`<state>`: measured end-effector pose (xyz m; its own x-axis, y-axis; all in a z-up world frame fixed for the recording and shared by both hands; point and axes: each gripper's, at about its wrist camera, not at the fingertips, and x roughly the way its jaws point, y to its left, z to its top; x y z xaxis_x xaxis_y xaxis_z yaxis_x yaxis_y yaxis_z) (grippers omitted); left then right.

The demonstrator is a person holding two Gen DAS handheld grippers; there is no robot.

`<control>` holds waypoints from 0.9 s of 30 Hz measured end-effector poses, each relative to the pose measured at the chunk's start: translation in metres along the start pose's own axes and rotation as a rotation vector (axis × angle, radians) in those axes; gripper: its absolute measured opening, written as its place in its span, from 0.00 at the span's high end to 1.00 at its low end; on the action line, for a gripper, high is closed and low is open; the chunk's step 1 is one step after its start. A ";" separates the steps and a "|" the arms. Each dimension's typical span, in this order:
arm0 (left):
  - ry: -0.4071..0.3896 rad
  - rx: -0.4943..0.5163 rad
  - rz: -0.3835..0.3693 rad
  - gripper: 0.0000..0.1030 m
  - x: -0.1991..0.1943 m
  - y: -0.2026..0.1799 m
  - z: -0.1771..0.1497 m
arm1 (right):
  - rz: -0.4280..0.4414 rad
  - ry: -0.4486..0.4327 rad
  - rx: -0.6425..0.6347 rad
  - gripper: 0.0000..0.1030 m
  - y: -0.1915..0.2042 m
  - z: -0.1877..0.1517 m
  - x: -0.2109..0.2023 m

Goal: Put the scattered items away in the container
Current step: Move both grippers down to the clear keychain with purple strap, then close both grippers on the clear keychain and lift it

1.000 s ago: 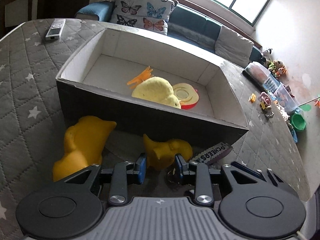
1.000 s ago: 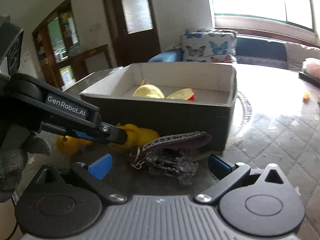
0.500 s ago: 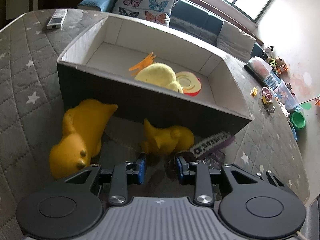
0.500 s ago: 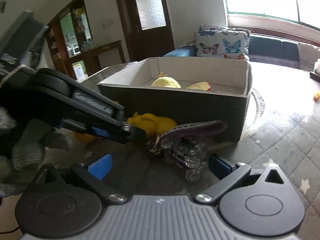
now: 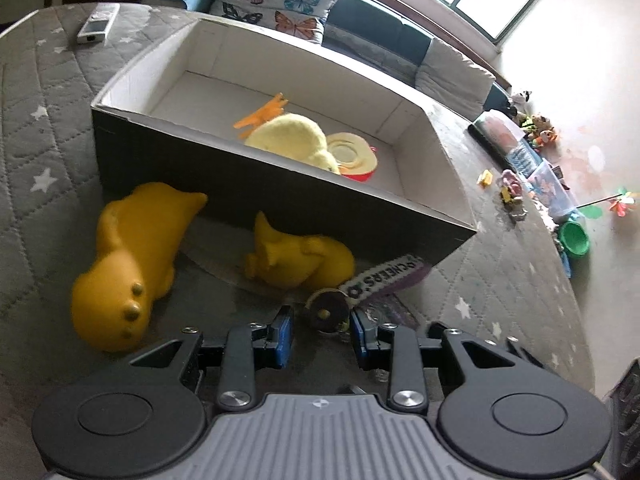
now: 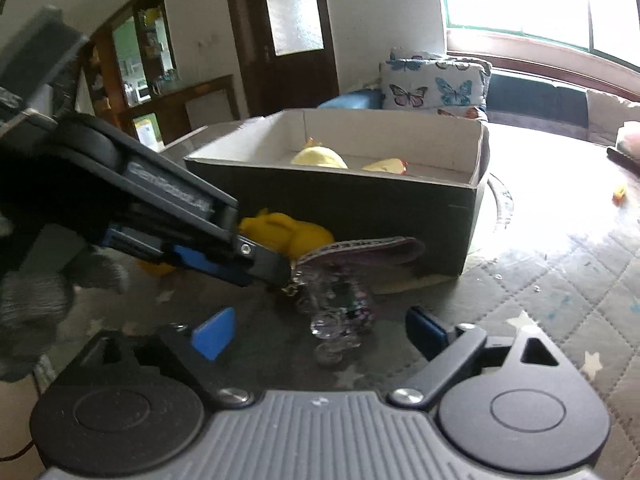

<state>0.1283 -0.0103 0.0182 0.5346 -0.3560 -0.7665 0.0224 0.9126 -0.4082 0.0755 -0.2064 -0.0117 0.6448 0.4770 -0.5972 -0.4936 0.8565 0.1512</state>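
Observation:
A black box [image 5: 248, 184] with a white inside stands on the quilted table; it also shows in the right wrist view [image 6: 360, 204]. In it lie a pale yellow plush [image 5: 288, 140] and a red-rimmed round toy [image 5: 352, 156]. Two yellow rubber ducks, one large [image 5: 132, 256] and one small [image 5: 300, 260], lie in front of the box. My left gripper [image 5: 322, 326] has its jaws around the ring end of a keychain with a purple strap [image 5: 380, 280] and a clear crystal charm [image 6: 340, 312]. My right gripper [image 6: 320, 330] is open, the charm hanging between its fingers.
A remote control [image 5: 98, 24] lies at the table's far left. A sofa with butterfly cushions [image 5: 280, 0] stands behind the table. Small toys and a green bowl [image 5: 574, 238] lie on the floor to the right.
My left gripper has pulled back from the small duck and closed in on the keychain's ring. The keychain has lifted off the table and now hangs in front of my right gripper.

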 end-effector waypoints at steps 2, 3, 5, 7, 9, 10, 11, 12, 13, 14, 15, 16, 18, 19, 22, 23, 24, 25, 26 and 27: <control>0.003 -0.002 -0.004 0.68 0.001 -0.002 0.000 | -0.011 0.003 0.006 0.16 -0.003 0.001 0.003; 0.004 -0.005 -0.005 0.68 0.001 -0.002 0.000 | -0.017 0.005 0.008 0.19 -0.004 0.002 0.005; 0.009 -0.014 -0.013 0.68 0.001 -0.001 0.000 | -0.028 0.009 0.014 0.27 -0.006 0.003 0.008; 0.020 -0.029 -0.022 0.68 0.002 0.001 -0.002 | -0.039 0.012 0.020 0.37 -0.009 0.004 0.012; 0.022 -0.035 -0.031 0.68 0.003 0.001 -0.001 | -0.051 0.015 0.025 0.43 -0.011 0.005 0.015; 0.022 -0.036 -0.035 0.68 0.004 0.000 -0.001 | -0.056 0.016 0.024 0.46 -0.012 0.004 0.015; 0.022 -0.037 -0.040 0.68 0.004 0.000 0.000 | -0.063 0.014 0.023 0.49 -0.012 0.004 0.014; 0.021 -0.038 -0.044 0.68 0.004 -0.001 0.000 | -0.067 0.013 0.028 0.56 -0.012 0.003 0.012; 0.021 -0.039 -0.048 0.68 0.005 -0.001 0.001 | -0.067 0.012 0.034 0.61 -0.014 0.002 0.011; 0.021 -0.040 -0.053 0.68 0.005 -0.002 0.001 | -0.067 0.011 0.041 0.63 -0.015 0.001 0.009; 0.021 -0.041 -0.057 0.67 0.005 -0.002 0.002 | -0.067 0.009 0.048 0.64 -0.016 0.000 0.008; 0.020 -0.043 -0.062 0.67 0.006 -0.003 0.002 | -0.067 0.010 0.050 0.64 -0.016 -0.001 0.007; 0.020 -0.045 -0.071 0.66 0.006 -0.004 0.003 | -0.073 0.012 0.037 0.64 -0.013 -0.002 0.006; 0.020 -0.046 -0.075 0.66 0.006 -0.004 0.004 | -0.075 0.012 0.035 0.64 -0.013 -0.002 0.006; 0.022 -0.049 -0.076 0.66 0.010 -0.006 0.005 | -0.075 0.012 0.040 0.62 -0.013 0.000 0.008; 0.021 -0.051 -0.072 0.66 0.011 -0.007 0.005 | -0.075 0.010 0.042 0.62 -0.013 0.000 0.008; 0.020 -0.053 -0.069 0.66 0.012 -0.007 0.006 | -0.075 0.009 0.045 0.61 -0.013 0.000 0.009; 0.018 -0.055 -0.068 0.66 0.013 -0.008 0.007 | -0.078 0.007 0.045 0.61 -0.013 0.001 0.011; 0.017 -0.056 -0.066 0.66 0.014 -0.008 0.007 | -0.081 0.005 0.043 0.60 -0.012 0.001 0.011; 0.017 -0.060 -0.064 0.66 0.014 -0.008 0.008 | -0.085 0.004 0.041 0.60 -0.011 0.001 0.012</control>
<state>0.1425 -0.0213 0.0146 0.5195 -0.4174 -0.7456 0.0050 0.8741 -0.4858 0.0890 -0.2099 -0.0193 0.6808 0.4017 -0.6125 -0.4132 0.9011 0.1317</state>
